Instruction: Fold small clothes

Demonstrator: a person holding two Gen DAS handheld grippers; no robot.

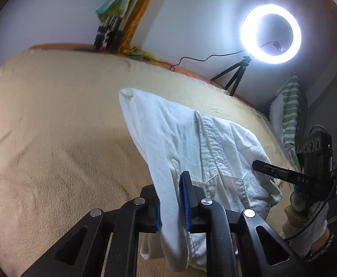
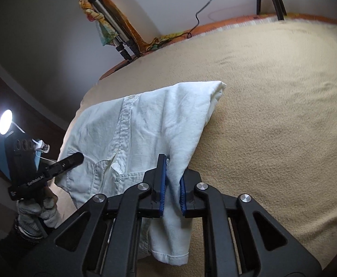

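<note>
A small white button-up shirt [image 1: 191,143] with chest pockets hangs lifted over the beige blanket [image 1: 53,127], its far end still resting on the bed. In the left wrist view my left gripper [image 1: 171,203] is shut on one near edge of the cloth, which runs between its blue pads. The right gripper [image 1: 272,169] shows at the right, held by a gloved hand [image 1: 304,221], its tip against the shirt. In the right wrist view my right gripper [image 2: 173,187] is shut on the other edge of the shirt [image 2: 145,120]. The left gripper [image 2: 71,159] shows at the shirt's left side.
A lit ring light [image 1: 271,33] on a small tripod stands at the bed's far edge, with its cable trailing left. A striped pillow [image 1: 290,115] leans at the right. A folded tripod wrapped in colourful cloth [image 2: 113,23] leans on the wall. The blanket [image 2: 272,115] spreads wide.
</note>
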